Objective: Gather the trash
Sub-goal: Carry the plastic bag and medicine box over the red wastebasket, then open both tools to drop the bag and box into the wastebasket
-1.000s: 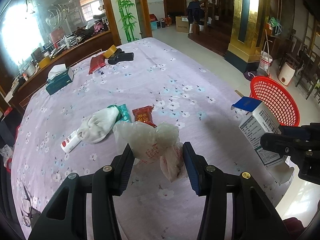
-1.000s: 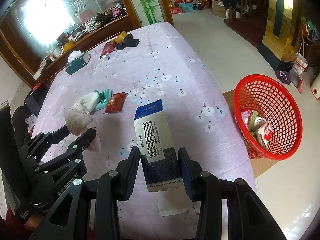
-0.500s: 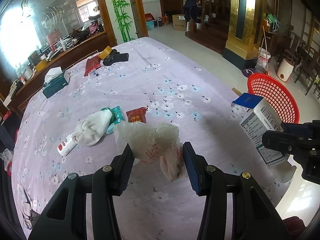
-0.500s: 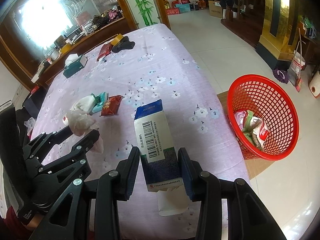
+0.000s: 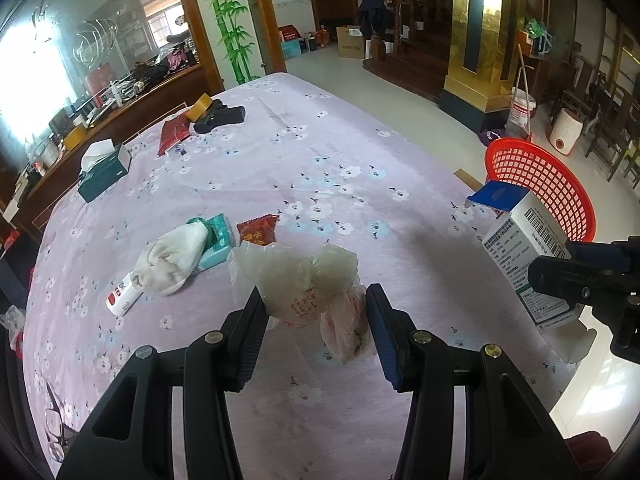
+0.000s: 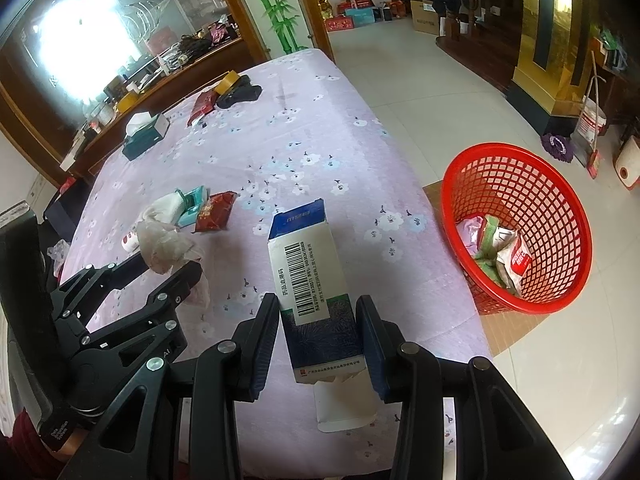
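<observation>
left gripper [image 5: 316, 312]: fingers closed in on a crumpled plastic bag [image 5: 304, 280], which bulges up between them and hangs above the table. looks like a proper hold to me.
right gripper [image 6: 318, 328]: fingers pressed on both sides of a white and blue box [image 6: 312, 276] with a barcode, one end flap hanging open at the bottom. it's up off the table, tilted toward 12 o'clock.
basket [image 6: 560, 304]: red mesh one on the floor just off the table edge, around 2 o'clock from the right gripper. from the left camera it sits at about 3 o'clock, partly behind the box.
already done: a few wrappers [image 6: 500, 256] sit in the bottom of the basket, so some trash is in.
in hand right now: two pieces, one per gripper, both lifted but neither over the basket yet. my guess is the box goes first since it's nearer.
still on the table [image 5: 360, 128]: a red snack packet [image 5: 256, 232], a teal packet [image 5: 218, 240], a white cloth bundle [image 5: 172, 256] and a small white tube [image 5: 122, 300], all bunched together at roughly 10 o'clock from the left gripper.
far end: tissue box [image 5: 104, 170], a red pouch [image 5: 174, 134] and some dark stuff at 11 o'clock. can't tell if any of that counts as trash.
progress: i'd say around halfway, maybe less.
</observation>
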A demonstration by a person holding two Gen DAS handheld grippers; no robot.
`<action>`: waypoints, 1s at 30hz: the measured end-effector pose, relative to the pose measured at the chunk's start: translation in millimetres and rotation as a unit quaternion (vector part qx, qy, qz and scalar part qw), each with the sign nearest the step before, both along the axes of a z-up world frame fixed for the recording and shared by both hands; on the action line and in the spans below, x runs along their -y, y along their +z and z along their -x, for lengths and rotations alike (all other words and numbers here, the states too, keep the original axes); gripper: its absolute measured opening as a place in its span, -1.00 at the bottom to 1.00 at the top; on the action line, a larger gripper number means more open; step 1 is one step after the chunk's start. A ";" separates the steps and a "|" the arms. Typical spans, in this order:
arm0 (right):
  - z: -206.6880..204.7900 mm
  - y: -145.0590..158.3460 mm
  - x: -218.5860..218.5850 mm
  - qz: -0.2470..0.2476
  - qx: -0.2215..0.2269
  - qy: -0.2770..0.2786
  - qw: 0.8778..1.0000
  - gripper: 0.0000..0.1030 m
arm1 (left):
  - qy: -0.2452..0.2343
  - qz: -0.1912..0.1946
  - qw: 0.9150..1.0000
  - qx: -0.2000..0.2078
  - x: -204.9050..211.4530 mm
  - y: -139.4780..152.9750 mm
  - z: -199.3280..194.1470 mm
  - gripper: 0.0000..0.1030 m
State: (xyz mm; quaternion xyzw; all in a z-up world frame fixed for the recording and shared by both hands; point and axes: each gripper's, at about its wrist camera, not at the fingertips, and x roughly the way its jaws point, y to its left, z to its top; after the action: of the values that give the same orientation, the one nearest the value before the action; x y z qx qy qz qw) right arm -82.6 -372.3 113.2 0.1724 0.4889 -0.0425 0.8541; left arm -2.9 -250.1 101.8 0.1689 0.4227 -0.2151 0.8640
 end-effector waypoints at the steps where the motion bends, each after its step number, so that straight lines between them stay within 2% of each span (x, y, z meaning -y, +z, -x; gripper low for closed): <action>1: 1.1 0.0 2.1 -0.001 0.000 -0.003 1.000 -0.16 | -0.002 0.001 1.000 -0.002 2.0 0.0 -0.4 -0.07; 6: 7.7 3.6 21.3 -0.007 0.006 -0.026 1.000 -0.16 | -0.021 0.008 1.000 -0.005 16.5 3.8 -0.9 -0.07; 14: 25.0 17.7 91.6 -0.012 0.027 -0.107 0.994 -0.16 | -0.080 0.035 0.996 -0.024 67.2 20.2 -1.4 -0.07; 19: 35.5 23.7 144.1 -0.016 0.035 -0.159 0.987 -0.16 | -0.124 0.080 0.985 -0.086 116.6 27.9 -7.4 -0.07; 25: 33.7 15.6 191.3 -0.023 0.029 -0.188 0.981 -0.16 | -0.168 0.085 0.977 -0.101 182.3 26.5 -8.3 -0.05; 30: 24.0 5.5 220.3 -0.036 0.025 -0.200 0.979 -0.16 | -0.186 0.079 0.974 -0.105 221.1 16.0 -8.5 0.01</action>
State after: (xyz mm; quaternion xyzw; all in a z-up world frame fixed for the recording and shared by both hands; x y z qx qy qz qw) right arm -106.5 -592.6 118.7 0.2983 0.4242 -0.1909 0.8335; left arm 5.6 -471.2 117.9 0.1521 0.4539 -0.4216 0.7701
